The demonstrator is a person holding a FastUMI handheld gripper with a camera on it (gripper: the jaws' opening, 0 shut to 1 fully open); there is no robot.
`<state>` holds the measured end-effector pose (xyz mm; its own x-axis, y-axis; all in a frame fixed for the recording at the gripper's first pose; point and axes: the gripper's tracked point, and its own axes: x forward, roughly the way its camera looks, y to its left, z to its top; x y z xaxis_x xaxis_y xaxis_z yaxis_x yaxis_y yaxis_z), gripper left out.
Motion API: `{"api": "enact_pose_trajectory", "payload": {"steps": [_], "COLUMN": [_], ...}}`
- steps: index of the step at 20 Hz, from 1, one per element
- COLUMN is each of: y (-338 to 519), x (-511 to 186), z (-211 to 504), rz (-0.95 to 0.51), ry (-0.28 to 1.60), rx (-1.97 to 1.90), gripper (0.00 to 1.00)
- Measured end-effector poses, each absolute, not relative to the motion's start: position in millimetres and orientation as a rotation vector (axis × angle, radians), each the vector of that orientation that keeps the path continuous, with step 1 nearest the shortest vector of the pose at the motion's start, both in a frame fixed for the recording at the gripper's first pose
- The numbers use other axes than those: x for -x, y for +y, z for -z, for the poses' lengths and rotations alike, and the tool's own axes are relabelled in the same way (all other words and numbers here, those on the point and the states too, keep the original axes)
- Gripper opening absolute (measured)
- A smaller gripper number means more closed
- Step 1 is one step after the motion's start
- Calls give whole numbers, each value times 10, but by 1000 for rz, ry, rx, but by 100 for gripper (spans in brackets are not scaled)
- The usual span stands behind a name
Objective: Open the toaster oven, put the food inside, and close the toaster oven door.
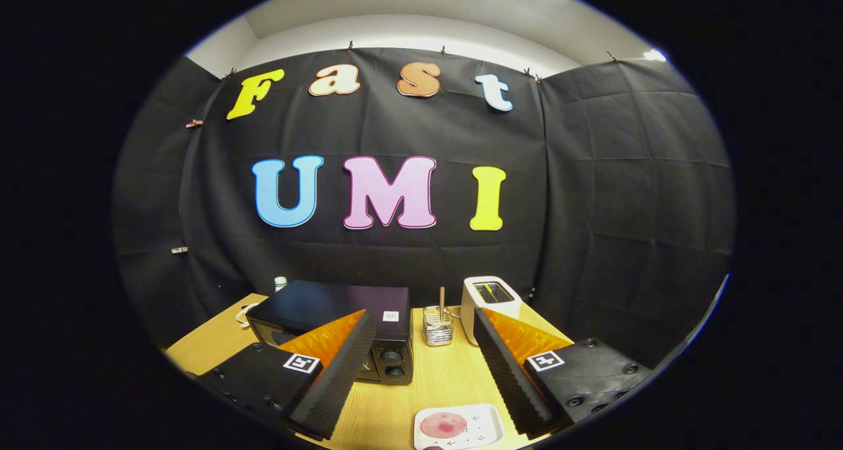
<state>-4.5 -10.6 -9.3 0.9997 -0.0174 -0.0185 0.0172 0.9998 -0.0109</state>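
Hand-held gripper wide open, holding nothing; toaster oven sits ahead & left on the counter, partly behind the left finger, door looks shut, long axis running across the view; food on a white plate lies between the fingertips, near side; judged next: swing left to the door. White toaster & wire holder beyond; small square tag on oven top, unreadable.

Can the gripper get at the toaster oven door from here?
Probably yes. The gripper is open and holds nothing, and the toaster oven sits just beyond its left finger with bare table in front. That finger hides much of the door, so the handle can't be judged.
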Motion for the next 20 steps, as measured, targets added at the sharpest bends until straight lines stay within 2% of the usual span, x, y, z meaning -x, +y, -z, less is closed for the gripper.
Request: {"api": "enact_pose_trajectory", "payload": {"steps": [9, 20], "y": [115, 713], "x": [-9, -346], "z": [229, 516], "rz": [-44, -80], "ry": [45, 167], "rx": [29, 2], "gripper": [98, 98]}}
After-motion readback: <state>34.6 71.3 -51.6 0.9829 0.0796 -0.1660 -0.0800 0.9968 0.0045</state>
